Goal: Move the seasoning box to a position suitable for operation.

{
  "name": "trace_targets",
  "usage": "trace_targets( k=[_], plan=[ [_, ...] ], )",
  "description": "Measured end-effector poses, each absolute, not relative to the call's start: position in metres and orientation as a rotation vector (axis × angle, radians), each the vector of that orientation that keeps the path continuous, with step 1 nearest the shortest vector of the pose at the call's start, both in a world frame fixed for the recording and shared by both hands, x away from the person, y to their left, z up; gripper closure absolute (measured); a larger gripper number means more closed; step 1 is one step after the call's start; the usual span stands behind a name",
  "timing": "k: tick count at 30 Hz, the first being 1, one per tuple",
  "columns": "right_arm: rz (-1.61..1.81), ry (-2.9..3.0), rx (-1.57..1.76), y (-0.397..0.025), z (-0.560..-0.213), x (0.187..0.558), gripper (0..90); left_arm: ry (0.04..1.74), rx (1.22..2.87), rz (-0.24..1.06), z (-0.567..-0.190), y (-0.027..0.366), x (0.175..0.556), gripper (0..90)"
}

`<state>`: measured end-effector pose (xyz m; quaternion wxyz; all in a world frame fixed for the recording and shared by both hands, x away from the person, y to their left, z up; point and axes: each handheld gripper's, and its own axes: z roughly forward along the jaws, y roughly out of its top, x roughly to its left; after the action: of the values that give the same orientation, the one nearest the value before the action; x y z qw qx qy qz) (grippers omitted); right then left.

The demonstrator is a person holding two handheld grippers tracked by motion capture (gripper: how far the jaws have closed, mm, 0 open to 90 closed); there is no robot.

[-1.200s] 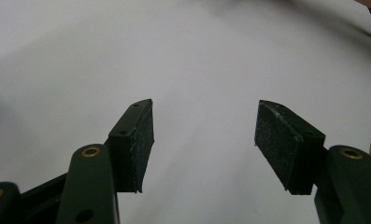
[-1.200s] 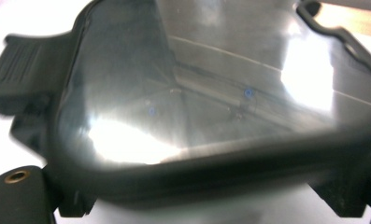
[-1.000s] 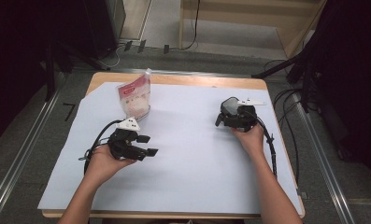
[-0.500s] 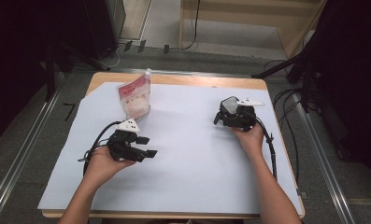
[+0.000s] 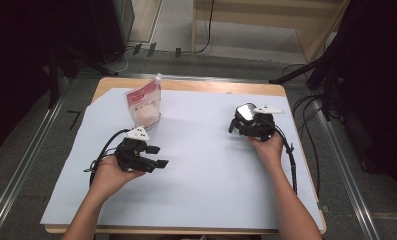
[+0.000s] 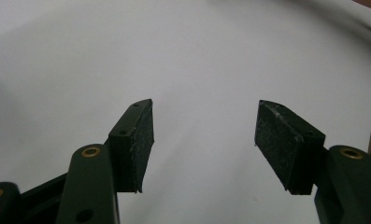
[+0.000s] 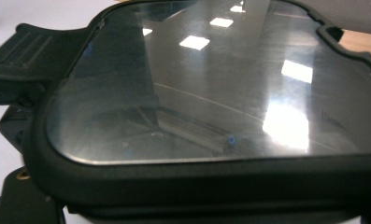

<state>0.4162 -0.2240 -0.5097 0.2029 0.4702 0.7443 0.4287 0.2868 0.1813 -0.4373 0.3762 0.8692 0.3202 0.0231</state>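
My left gripper (image 5: 158, 156) rests on the white sheet (image 5: 206, 175) toward its left edge, turned to the right. Its jaws are wide apart with nothing between the pads (image 6: 143, 140) but bare sheet. My right gripper (image 5: 238, 122) sits near the far right corner of the sheet, pressed up against a black container with a clear lid (image 5: 245, 113).

In the right gripper view that lid (image 7: 211, 93) sits so close to the camera that I cannot tell whether my jaws are clamped on the box or just lying against it. That is the first risk. If I lift while trusting a grip I don't have, the box may slide off the pads or tip onto the sheet.

The lid looks smooth and glossy, with ceiling lights mirrored in it. A hold on the lid rather than on the rim or the latch tab at its side would probably slip. Pulling on the lid alone could also pop it open.

The box lies close to the right edge of the table (image 5: 186, 86), so a push in place of a lift might move it toward that edge. The right gripper's cable runs along that side and could catch.

The spouted pouch (image 5: 144, 105) stands upright near the far left corner, just beyond my left gripper. It looks light and top-heavy. A careless swing of the left hand or its cable would likely knock it over.
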Motion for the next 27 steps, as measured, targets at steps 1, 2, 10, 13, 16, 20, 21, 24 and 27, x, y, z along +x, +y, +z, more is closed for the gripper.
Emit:
trace_targets(
  k=[1,2,10,13,16,20,21,24,27],
  plan=[
    [1.197,2.079,1.314,-0.223,-0.51,0.416,15.0,0.823,2.22,0.057,-0.437,0.181,0.287,38.7],
    [1.191,2.083,1.307,-0.223,-0.51,0.416,15.0,0.825,2.222,0.057,-0.437,0.181,0.287,38.7],
    [1.219,2.08,1.281,-0.22,-0.509,0.412,15.1,0.814,2.225,0.05,-0.438,0.18,0.289,38.6],
    [1.239,2.08,1.277,-0.219,-0.507,0.409,15.1,0.811,2.232,0.046,-0.438,0.18,0.29,38.5],
    [1.244,2.085,1.26,-0.216,-0.504,0.404,15.1,0.818,2.225,0.038,-0.438,0.18,0.292,38.3],
    [1.267,2.091,1.246,-0.214,-0.501,0.397,15.2,0.809,2.234,0.037,-0.438,0.178,0.296,38.2],
    [1.266,2.094,1.244,-0.214,-0.5,0.395,15.2,0.811,2.228,0.024,-0.439,0.177,0.297,38.2],
    [1.274,2.106,1.233,-0.212,-0.498,0.391,15.2,0.803,2.231,0.026,-0.439,0.175,0.3,38.2],
    [1.291,2.112,1.217,-0.21,-0.495,0.384,15.2,0.792,2.238,0.017,-0.439,0.173,0.303,38.2]
  ],
)
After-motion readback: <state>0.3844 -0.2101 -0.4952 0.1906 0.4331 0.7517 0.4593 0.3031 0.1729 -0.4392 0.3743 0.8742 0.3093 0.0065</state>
